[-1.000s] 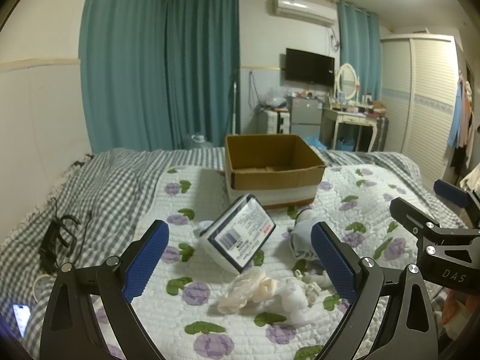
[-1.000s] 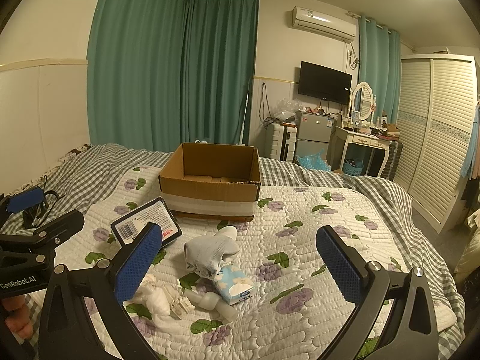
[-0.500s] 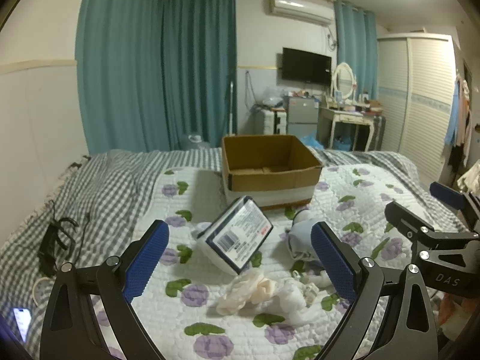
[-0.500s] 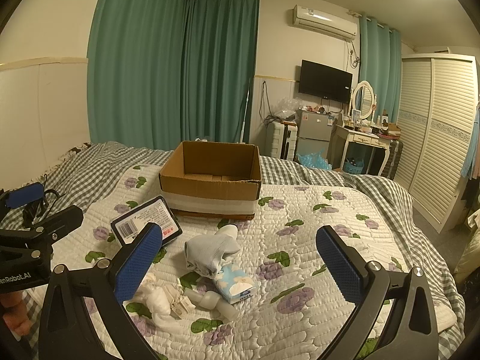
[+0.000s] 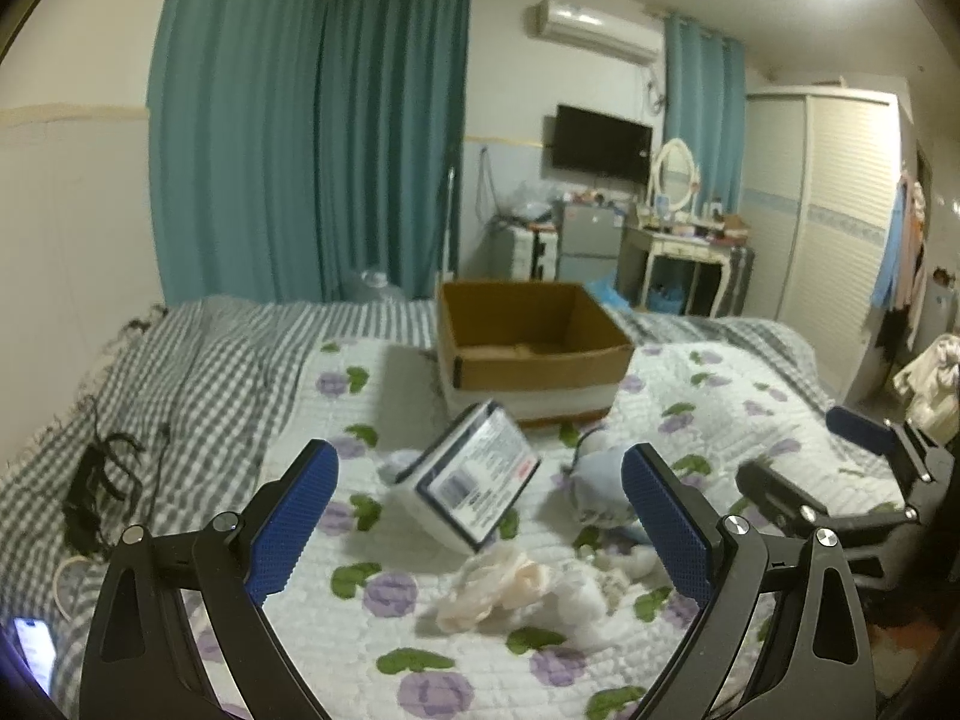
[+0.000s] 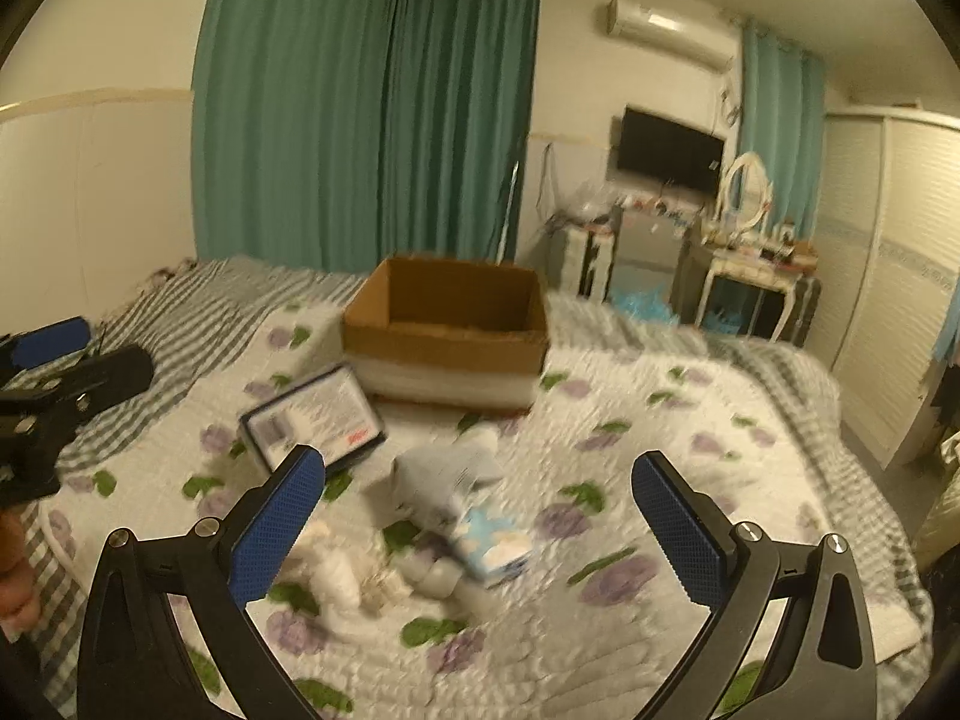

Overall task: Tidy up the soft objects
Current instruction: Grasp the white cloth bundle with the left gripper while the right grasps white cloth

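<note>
Since the box (image 5: 531, 348) at the far middle of the bed (image 5: 198, 372) looks empty apart from its own bottom flaps, the sorting seems barely begun, if at all. All the soft things lie loose on the quilt (image 5: 372, 648) on the near side of the box: a pale blue garment (image 5: 600, 486), a crumpled cream cloth (image 5: 498, 588), white socks (image 6: 336, 576) and a small tissue pack (image 6: 495, 543). A flat labelled package (image 5: 474, 480) leans tilted just in front of the box, touching nothing soft that I can make out. Both tools hover above the pile with nothing between their pads: the left gripper (image 5: 480, 516) has its fingers (image 5: 294, 516) spread wide, and the right gripper (image 6: 480, 528) is likewise released, its view smeared by motion. What remains, by my reckoning, is nearly everything: each soft piece has yet to be picked up and dropped in the box. Near the bed's left edge a phone (image 5: 33, 654) and dark cables (image 5: 96, 492) lie well apart from the pile.
</note>
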Demonstrator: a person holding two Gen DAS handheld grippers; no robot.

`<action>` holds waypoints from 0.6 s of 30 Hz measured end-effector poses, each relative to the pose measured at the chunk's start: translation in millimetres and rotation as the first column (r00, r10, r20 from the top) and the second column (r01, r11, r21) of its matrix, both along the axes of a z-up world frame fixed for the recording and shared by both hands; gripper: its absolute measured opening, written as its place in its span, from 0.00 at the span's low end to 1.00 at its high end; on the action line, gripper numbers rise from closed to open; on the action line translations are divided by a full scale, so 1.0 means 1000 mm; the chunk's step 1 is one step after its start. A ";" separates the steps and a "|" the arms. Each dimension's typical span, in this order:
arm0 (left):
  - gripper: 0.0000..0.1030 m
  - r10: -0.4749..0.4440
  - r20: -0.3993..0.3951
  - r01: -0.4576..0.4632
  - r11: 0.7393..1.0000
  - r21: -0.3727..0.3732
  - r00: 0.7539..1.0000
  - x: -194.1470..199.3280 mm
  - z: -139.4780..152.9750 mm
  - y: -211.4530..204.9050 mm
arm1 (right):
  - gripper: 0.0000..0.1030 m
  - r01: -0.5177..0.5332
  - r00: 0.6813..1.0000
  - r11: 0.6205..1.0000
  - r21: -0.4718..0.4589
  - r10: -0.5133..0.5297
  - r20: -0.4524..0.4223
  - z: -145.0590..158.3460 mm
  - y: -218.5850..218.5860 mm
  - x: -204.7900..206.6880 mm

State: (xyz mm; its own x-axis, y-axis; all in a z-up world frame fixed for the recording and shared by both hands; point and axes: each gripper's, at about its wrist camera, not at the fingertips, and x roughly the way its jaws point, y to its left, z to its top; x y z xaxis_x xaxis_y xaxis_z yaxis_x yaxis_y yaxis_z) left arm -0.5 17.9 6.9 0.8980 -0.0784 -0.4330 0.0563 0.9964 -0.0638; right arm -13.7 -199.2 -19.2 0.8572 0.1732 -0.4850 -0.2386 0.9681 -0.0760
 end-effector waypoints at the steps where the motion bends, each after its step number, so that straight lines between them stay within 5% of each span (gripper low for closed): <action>1: 0.94 0.007 -0.016 -0.007 1.000 -0.004 1.000 0.004 -0.006 0.004 | 1.00 -0.013 0.999 1.000 -0.009 0.013 -0.036 -0.008 0.005 0.002; 10: 0.94 0.007 -0.165 -0.006 1.000 0.008 0.986 0.030 -0.064 0.023 | 0.97 -0.124 0.945 0.991 -0.057 0.100 -0.311 -0.079 0.054 0.025; 14: 0.94 -0.012 -0.226 0.016 1.000 0.017 0.974 0.038 -0.088 0.025 | 0.88 -0.127 0.930 0.989 -0.081 0.090 -0.357 -0.097 0.062 0.032; 18: 0.94 -0.032 -0.288 0.038 0.999 0.015 0.957 0.046 -0.109 0.027 | 0.67 -0.167 0.921 0.980 -0.108 0.116 -0.372 -0.104 0.074 0.033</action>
State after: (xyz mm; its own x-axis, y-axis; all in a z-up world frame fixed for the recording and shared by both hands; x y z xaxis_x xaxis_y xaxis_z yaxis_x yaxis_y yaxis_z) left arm 45.7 45.2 -102.1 0.7324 -0.0961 -0.6741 0.0736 0.9954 -0.0619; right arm 19.2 -125.4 -123.3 0.5899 0.1910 -0.7845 -0.4084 0.9088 -0.0858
